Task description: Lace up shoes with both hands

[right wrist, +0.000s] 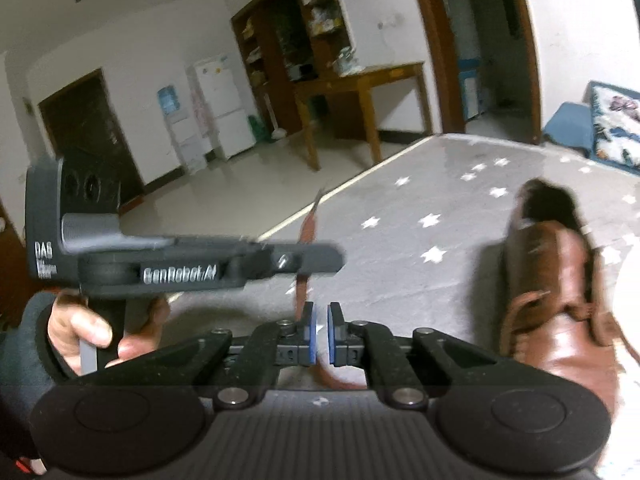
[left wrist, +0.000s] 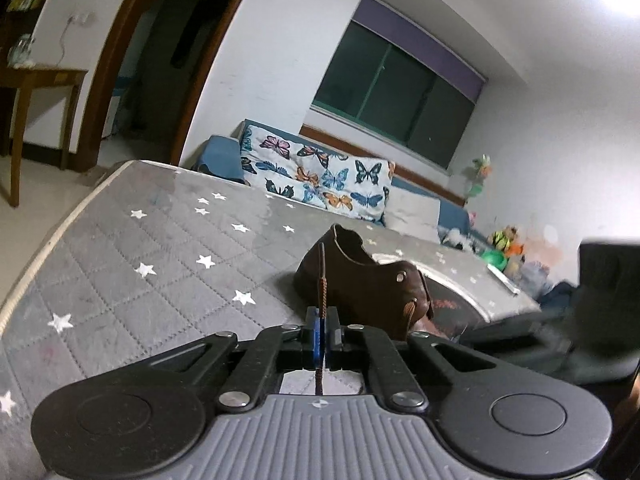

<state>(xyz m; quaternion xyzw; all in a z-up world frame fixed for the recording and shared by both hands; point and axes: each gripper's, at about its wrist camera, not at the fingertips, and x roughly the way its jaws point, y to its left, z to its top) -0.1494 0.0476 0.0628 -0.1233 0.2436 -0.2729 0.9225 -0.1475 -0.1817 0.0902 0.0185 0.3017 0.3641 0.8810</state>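
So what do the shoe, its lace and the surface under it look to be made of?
Shoe: brown leather by the look, smooth with a slight sheen, metal eyelet. Lace: braided brown cord, weave visible. Surface: grey quilted fabric with stitched squares and white stars, likely a mattress.

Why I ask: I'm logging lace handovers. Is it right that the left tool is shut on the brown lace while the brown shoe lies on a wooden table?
Not quite: the left tool is shut on the brown lace, but the brown shoe lies on a grey star-print mattress, as the left wrist view shows.
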